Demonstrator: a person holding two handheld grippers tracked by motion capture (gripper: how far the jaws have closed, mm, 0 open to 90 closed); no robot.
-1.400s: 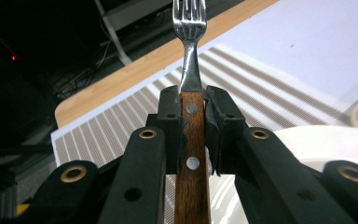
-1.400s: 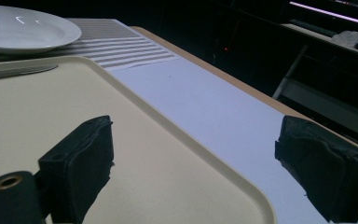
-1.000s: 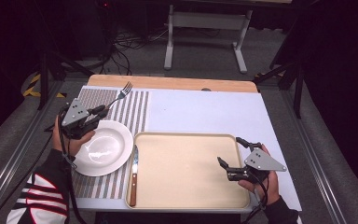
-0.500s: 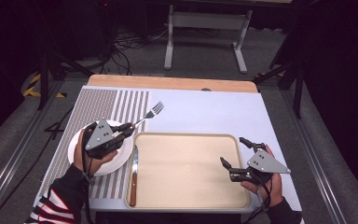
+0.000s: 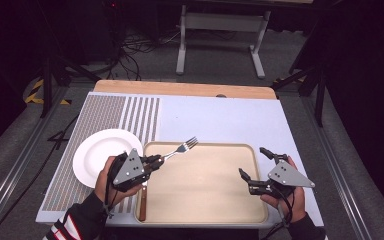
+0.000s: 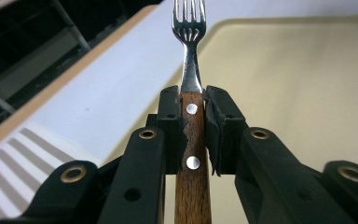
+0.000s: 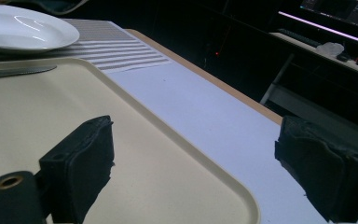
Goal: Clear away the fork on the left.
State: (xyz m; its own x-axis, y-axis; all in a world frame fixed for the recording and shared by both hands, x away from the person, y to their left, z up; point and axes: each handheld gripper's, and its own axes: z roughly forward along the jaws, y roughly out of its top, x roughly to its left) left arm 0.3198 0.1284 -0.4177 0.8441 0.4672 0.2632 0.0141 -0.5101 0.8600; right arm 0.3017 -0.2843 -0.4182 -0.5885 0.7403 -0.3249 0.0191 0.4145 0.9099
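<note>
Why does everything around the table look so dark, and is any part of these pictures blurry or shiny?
High view: light falls on the table, the room behind stays black. Left gripper view: the fork is fairly sharp with glints on its metal, the tray soft behind. Right gripper view: the near pads blur; the plate shows glare streaks.

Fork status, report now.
Left tool shut on fork, over tray corner. Right tool open, empty. Knife lies on tray's left edge.
</note>
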